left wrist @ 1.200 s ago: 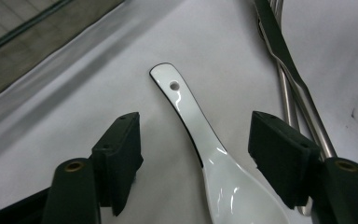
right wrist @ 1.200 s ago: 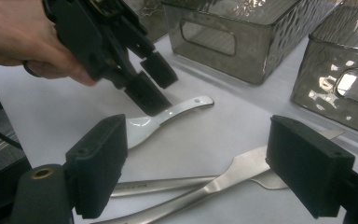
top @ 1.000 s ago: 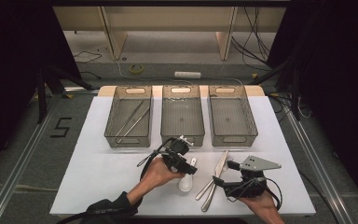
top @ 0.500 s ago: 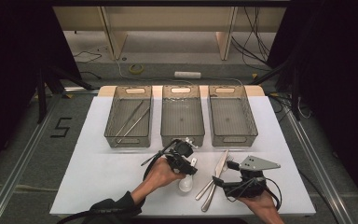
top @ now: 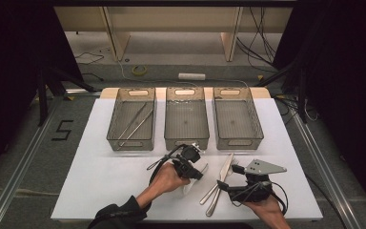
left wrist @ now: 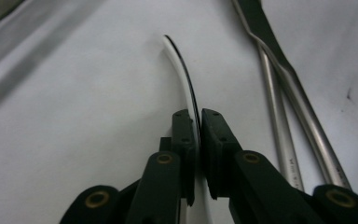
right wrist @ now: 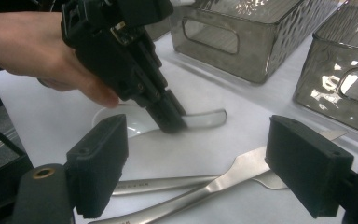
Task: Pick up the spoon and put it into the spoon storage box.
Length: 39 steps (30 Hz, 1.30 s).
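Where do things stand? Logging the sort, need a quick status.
Left gripper just closed, shut on white spoon handle. Right gripper open, idle over fork. Spoon flat on table. Trays ahead, path clear.

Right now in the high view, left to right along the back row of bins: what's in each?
Left bin with metal chopsticks → middle bin, nothing visible inside → right bin, nothing visible inside.
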Available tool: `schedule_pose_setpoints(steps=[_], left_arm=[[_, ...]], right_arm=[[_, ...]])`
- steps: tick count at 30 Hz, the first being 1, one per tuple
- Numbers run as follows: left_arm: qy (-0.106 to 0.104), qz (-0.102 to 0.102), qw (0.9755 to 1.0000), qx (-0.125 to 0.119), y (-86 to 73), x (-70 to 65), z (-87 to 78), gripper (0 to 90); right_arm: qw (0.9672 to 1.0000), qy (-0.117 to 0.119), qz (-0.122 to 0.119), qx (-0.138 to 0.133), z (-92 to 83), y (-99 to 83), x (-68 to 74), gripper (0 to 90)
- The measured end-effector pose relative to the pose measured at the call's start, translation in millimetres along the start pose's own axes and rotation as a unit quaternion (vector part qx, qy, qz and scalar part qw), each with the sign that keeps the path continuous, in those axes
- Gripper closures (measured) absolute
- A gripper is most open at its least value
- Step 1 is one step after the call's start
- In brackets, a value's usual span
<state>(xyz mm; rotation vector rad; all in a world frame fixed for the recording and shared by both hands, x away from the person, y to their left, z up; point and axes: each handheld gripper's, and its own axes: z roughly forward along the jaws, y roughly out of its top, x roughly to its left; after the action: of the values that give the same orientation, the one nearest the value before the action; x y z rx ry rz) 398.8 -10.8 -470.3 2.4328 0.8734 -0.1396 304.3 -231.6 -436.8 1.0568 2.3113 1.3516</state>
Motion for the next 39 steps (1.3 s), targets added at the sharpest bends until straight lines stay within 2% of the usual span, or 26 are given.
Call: schedule_pose_setpoints(steps=[4, 9, 16, 23, 27, 33, 39], left_arm=[[0.005, 0.019, 0.9998, 0.006, 0.8, -3.1, -0.4, 84.9], [0.002, 0.022, 0.9998, 0.004, 0.1, -0.8, -4.0, 85.2], [-0.009, 0.023, 0.9996, -0.016, 1.3, 2.7, -18.8, 85.3], [-0.011, 0.018, 0.9985, -0.051, 4.0, 8.9, -41.8, 85.2], [-0.006, 0.011, 0.9970, -0.076, 5.0, 16.0, -56.9, 85.2], [0.003, -0.001, 0.9933, -0.115, 7.3, 27.3, -81.1, 85.1], [0.012, -0.006, 0.9906, -0.136, 8.1, 35.2, -95.6, 85.1]], right_arm=[[1.0000, 0.000, 0.000, 0.000, -0.2, -0.1, 0.2, 21.8], [1.0000, 0.000, 0.000, 0.000, -0.3, -0.1, 0.1, 21.9], [1.0000, 0.000, -0.001, 0.000, -0.2, -0.1, 0.2, 21.9], [1.0000, -0.001, 0.000, 0.001, -0.3, -0.1, 0.0, 21.9], [1.0000, -0.001, -0.001, 0.000, 0.1, -0.2, 0.0, 21.9], [1.0000, -0.002, -0.001, 0.000, 0.2, -0.4, -0.4, 21.8], [1.0000, -0.002, 0.002, 0.000, 0.1, -0.4, -0.5, 21.9]])
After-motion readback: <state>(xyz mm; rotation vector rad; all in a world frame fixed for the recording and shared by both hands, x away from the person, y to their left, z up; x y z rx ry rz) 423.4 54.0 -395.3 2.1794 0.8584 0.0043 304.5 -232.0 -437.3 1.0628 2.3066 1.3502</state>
